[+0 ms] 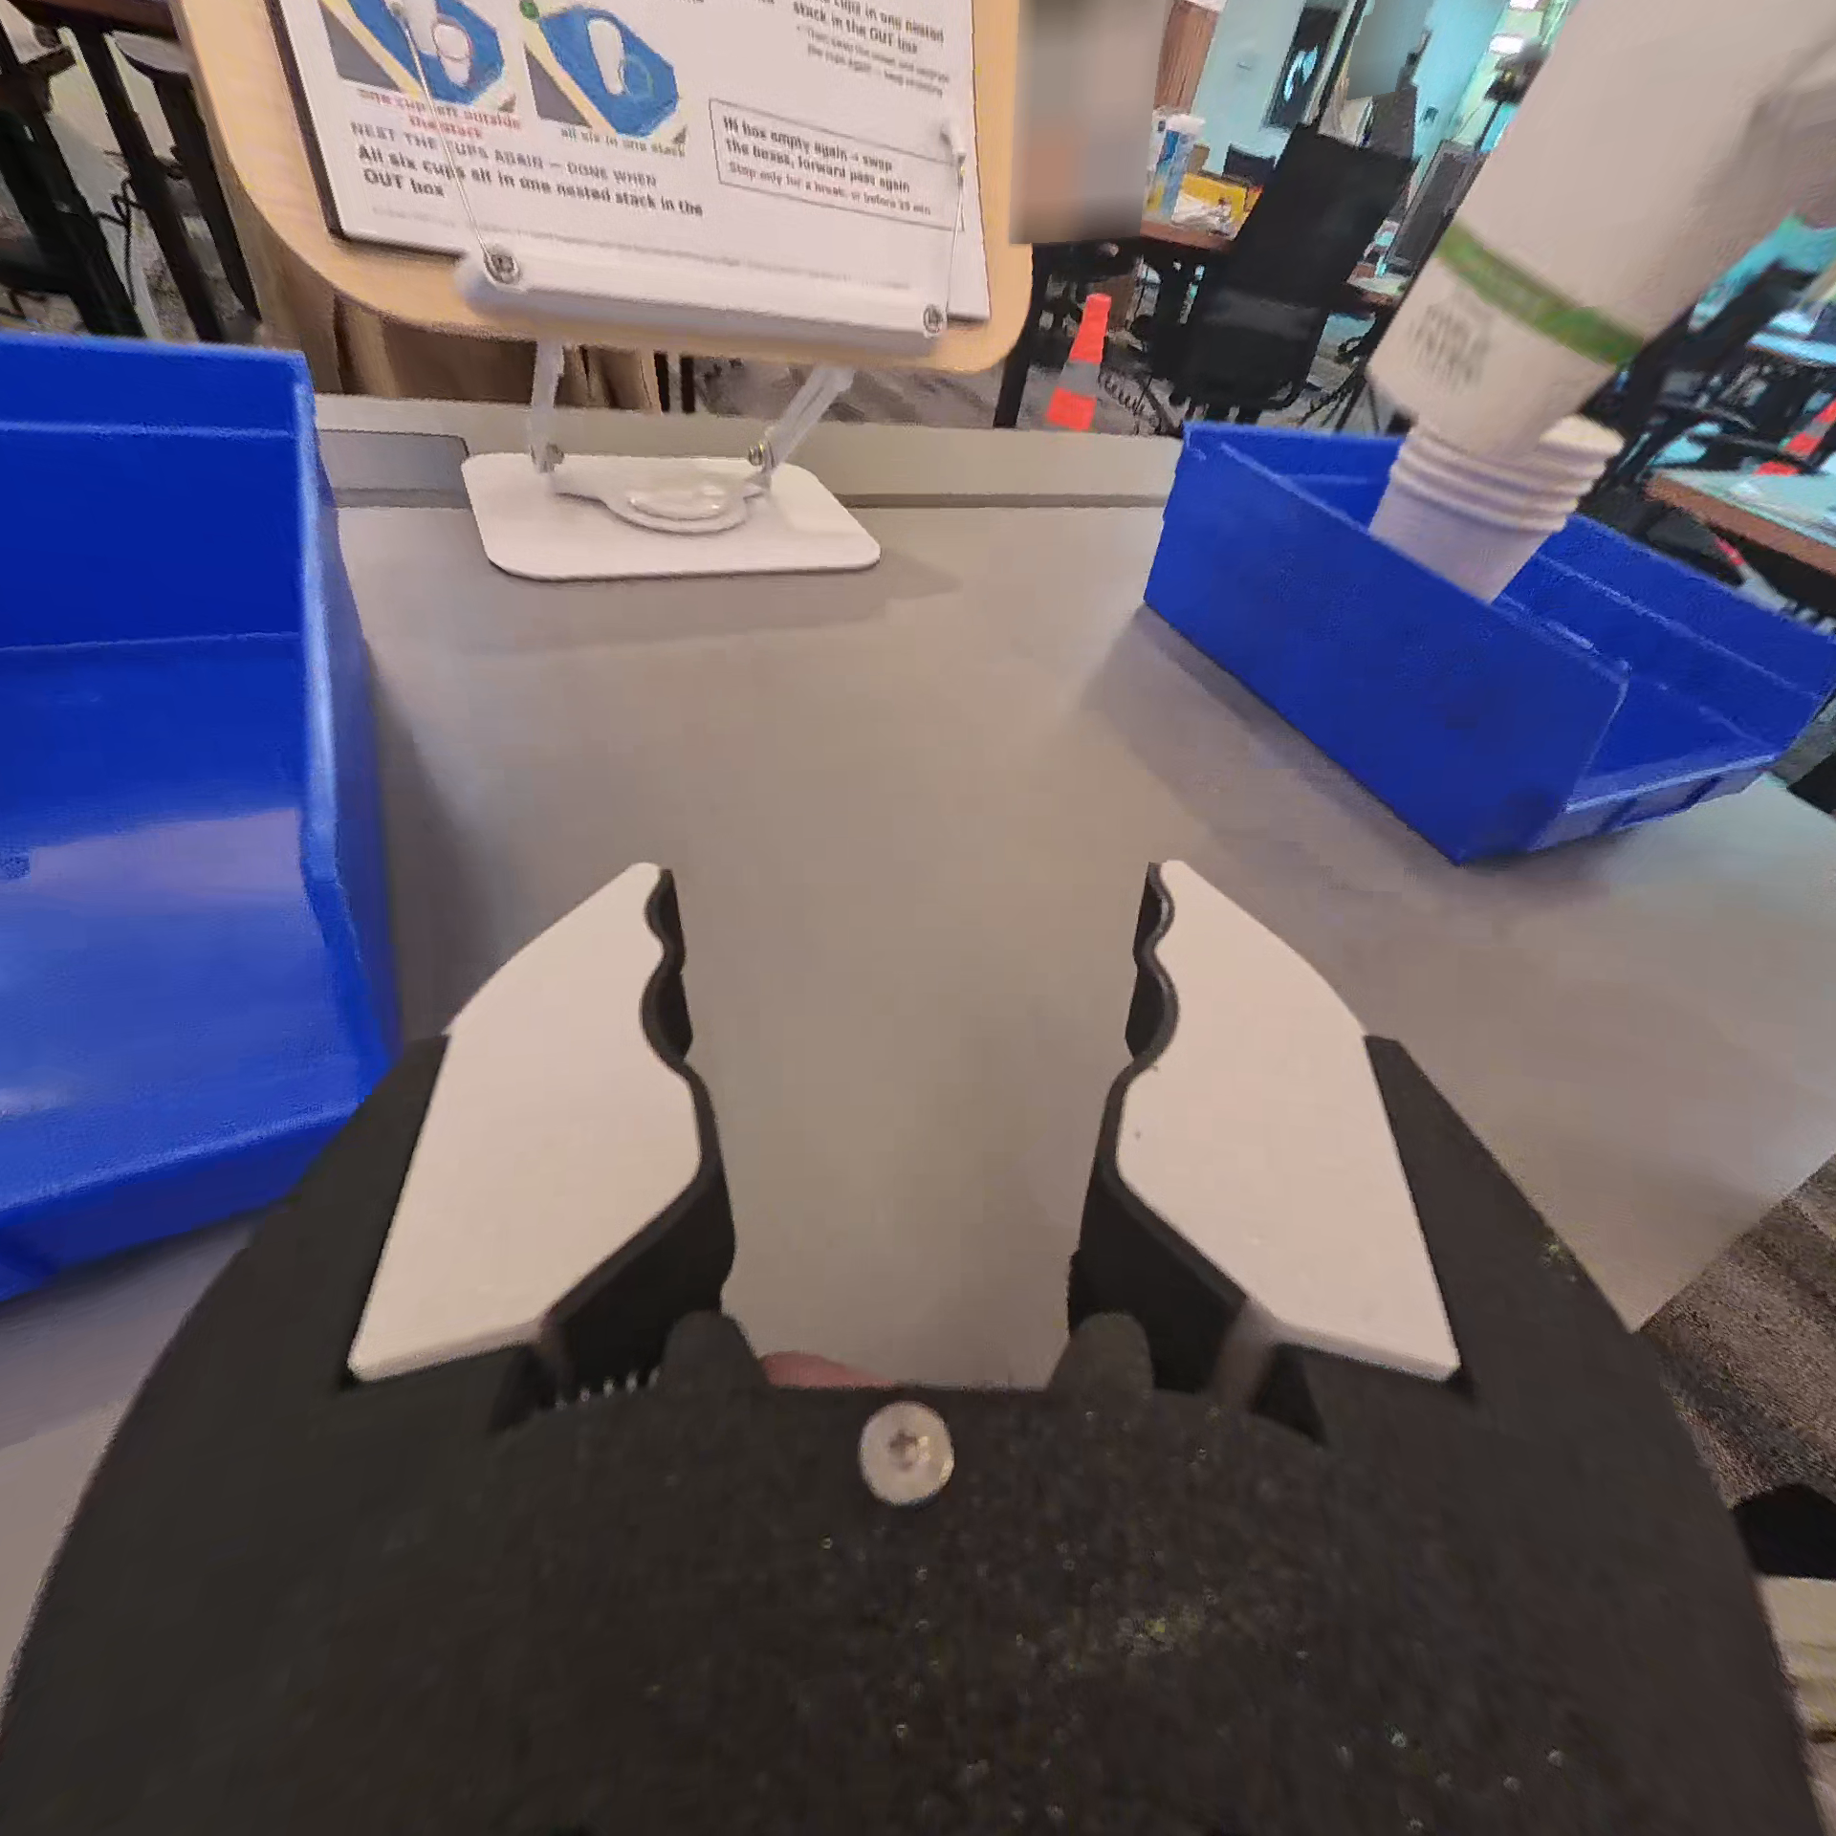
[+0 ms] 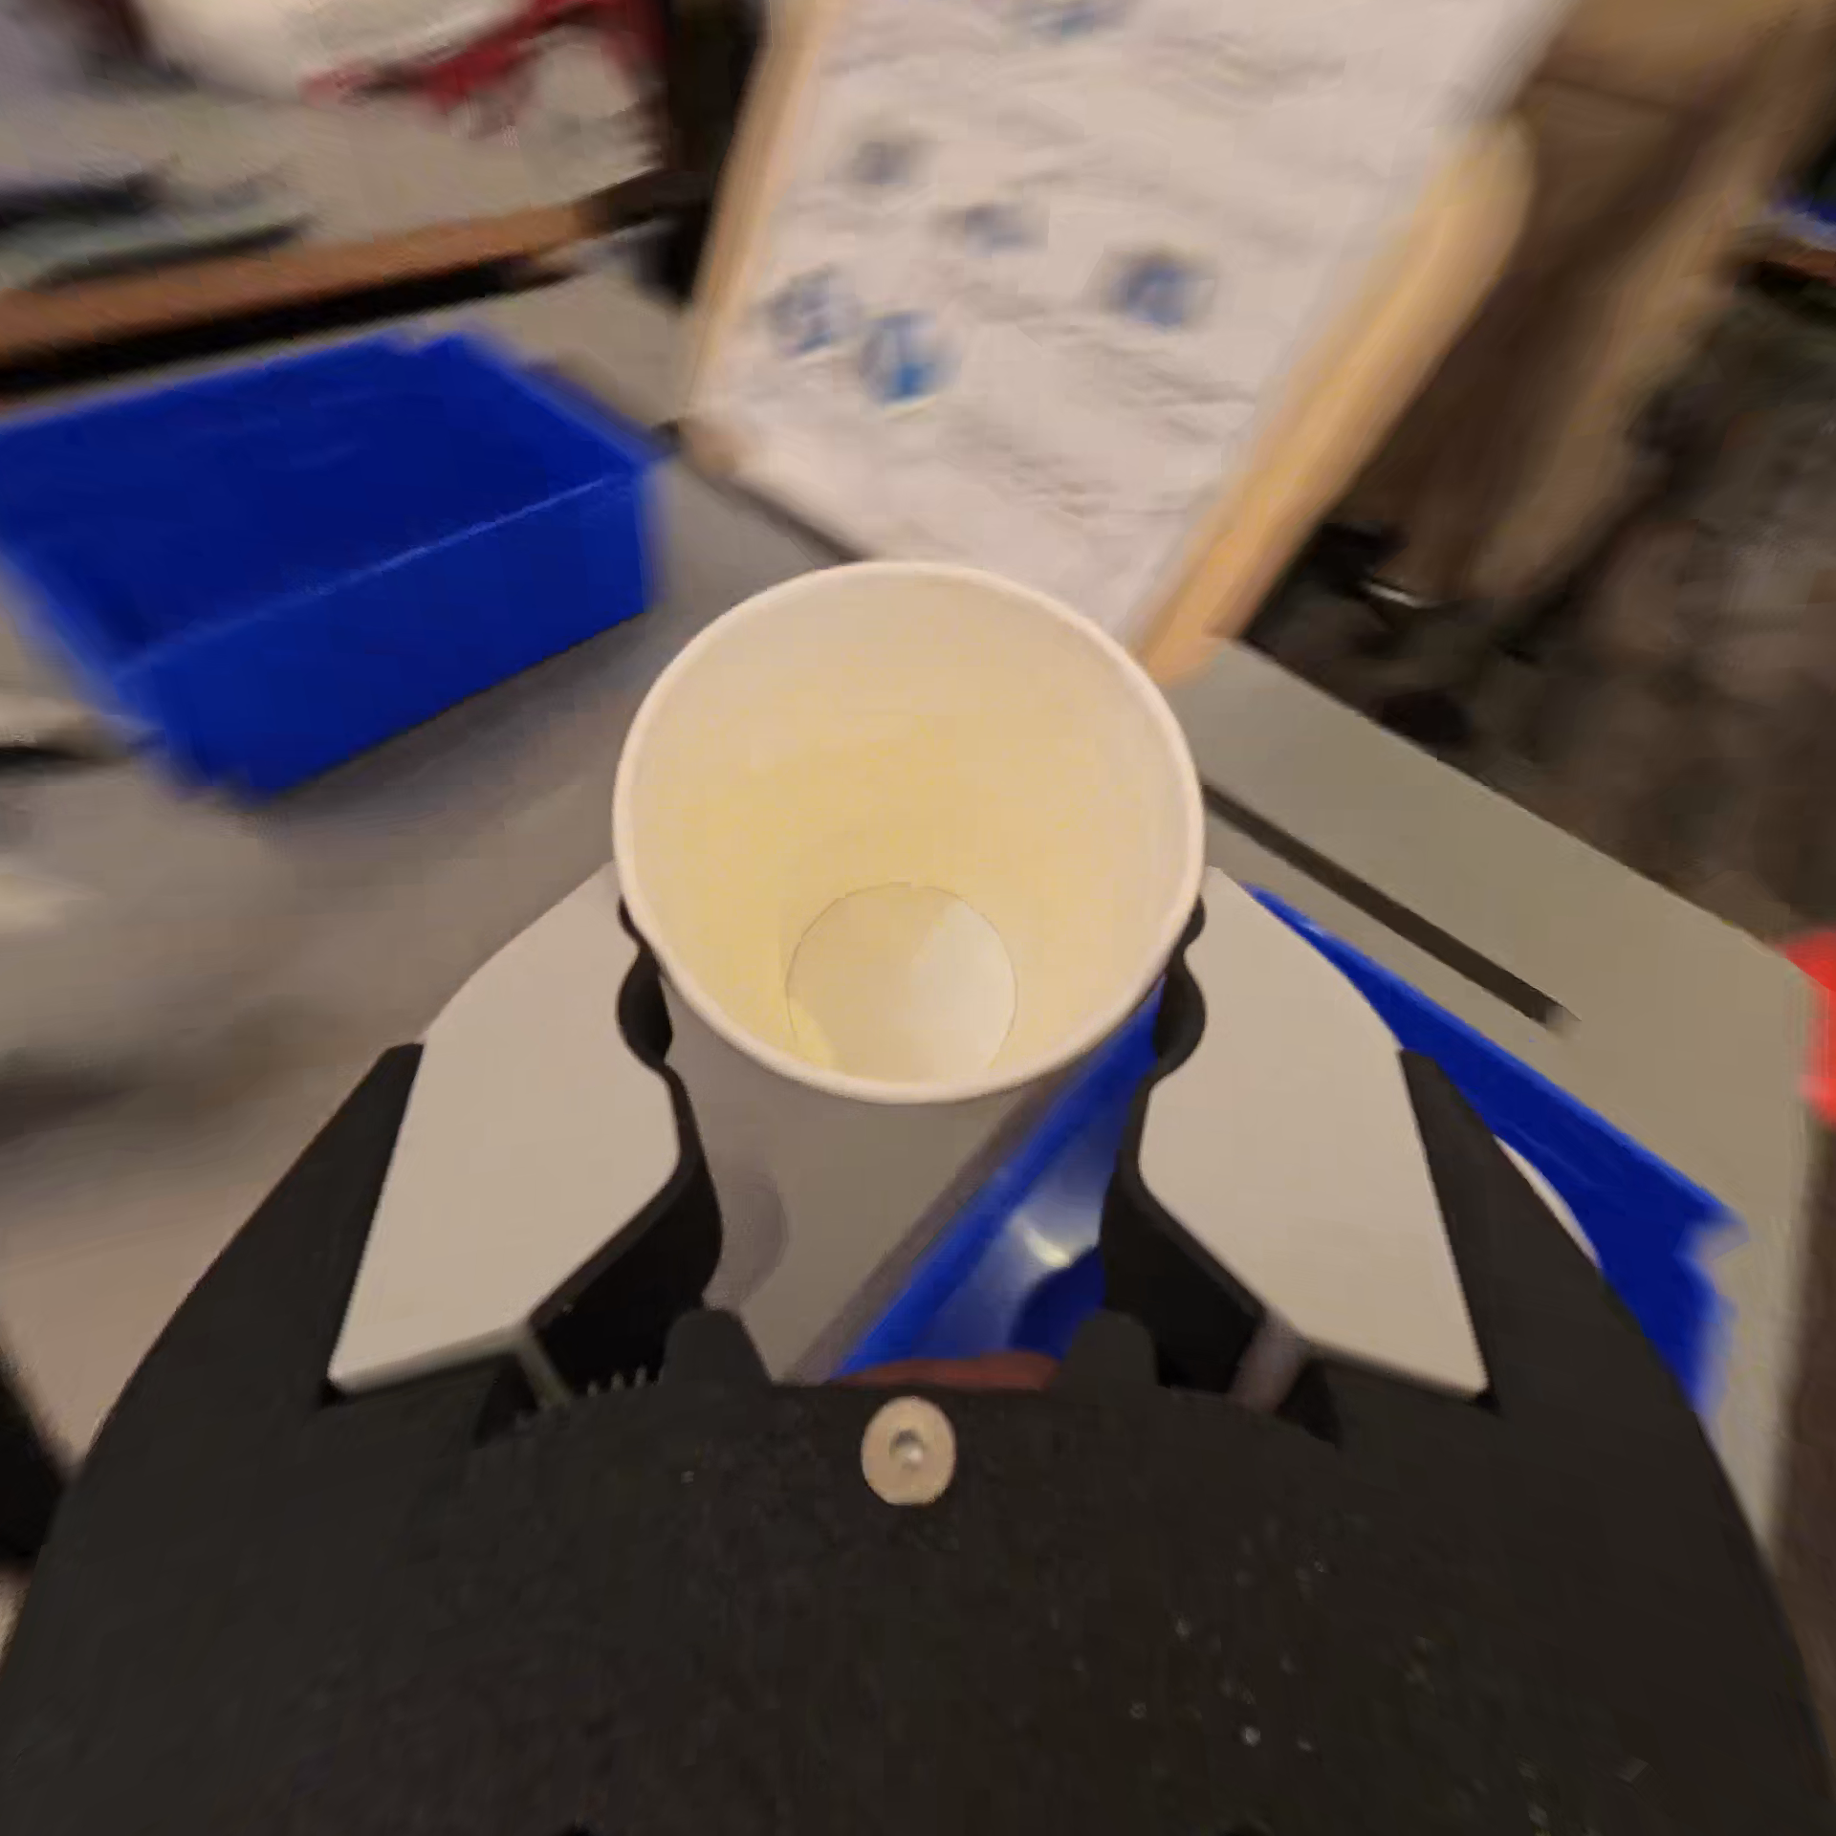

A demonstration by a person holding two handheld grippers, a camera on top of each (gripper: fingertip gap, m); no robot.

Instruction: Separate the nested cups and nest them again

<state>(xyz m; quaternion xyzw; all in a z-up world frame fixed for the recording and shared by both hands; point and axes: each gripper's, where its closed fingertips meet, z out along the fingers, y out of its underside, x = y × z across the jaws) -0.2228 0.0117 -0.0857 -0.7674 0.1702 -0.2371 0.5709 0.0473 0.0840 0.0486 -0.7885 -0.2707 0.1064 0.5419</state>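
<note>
A smooth blue plastic bin (image 1: pixel 169 795) is sitting at the left on the flat grey bench (image 1: pixel 894 745). The left claw (image 1: pixel 909 899) is hanging wide open over bare bench, gripping nothing. A white stand (image 1: pixel 676 517) is propping up a printed sheet behind. At the right, the right claw (image 2: pixel 909 934) is pinching a tapered white paper cup (image 2: pixel 909 844), tilted above another blue bin (image 1: pixel 1470 715).

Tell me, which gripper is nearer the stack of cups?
Right. The right gripper is shut on the stack of cups; the left gripper hovers open over the table, apart.
</note>
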